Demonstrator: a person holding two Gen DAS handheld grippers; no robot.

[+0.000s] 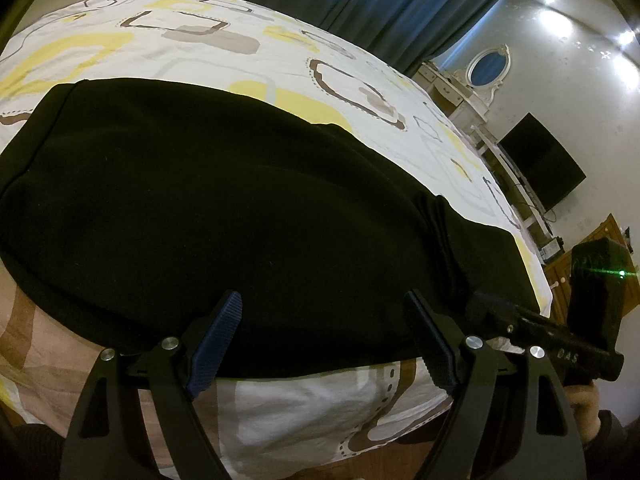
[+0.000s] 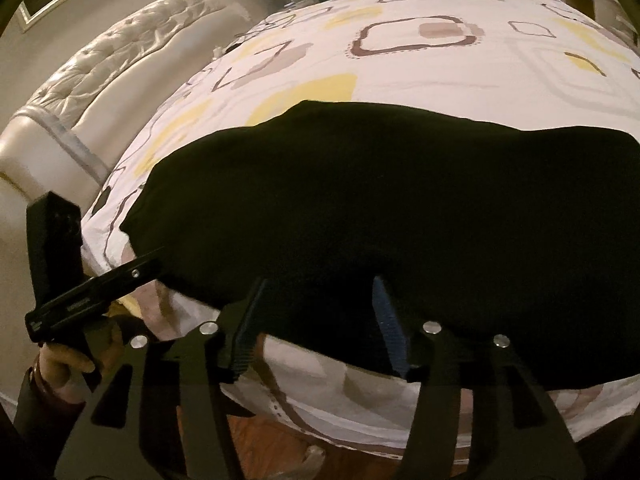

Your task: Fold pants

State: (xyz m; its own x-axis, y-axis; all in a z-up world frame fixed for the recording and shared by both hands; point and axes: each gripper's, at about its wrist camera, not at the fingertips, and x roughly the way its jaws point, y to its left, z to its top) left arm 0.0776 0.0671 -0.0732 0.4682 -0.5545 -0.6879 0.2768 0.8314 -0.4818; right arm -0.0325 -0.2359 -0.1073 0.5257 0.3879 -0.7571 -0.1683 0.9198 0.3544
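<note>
The black pants (image 1: 208,200) lie flat and folded lengthwise on the patterned bed sheet (image 1: 192,40). In the left wrist view my left gripper (image 1: 324,304) is open, its blue-padded fingers at the pants' near edge. The right gripper (image 1: 560,336) shows at the right, by the same edge. In the right wrist view the pants (image 2: 400,208) fill the middle, and my right gripper (image 2: 320,288) is open with its tips at the near hem. The left gripper (image 2: 116,280) shows at the left, its tip hidden at the pants' corner.
A padded cream headboard (image 2: 100,68) stands left of the bed. Dark blue curtains (image 1: 380,0), a white dresser with an oval mirror (image 1: 484,68) and a black TV (image 1: 540,160) line the far wall. The wooden floor (image 2: 280,452) lies below the bed edge.
</note>
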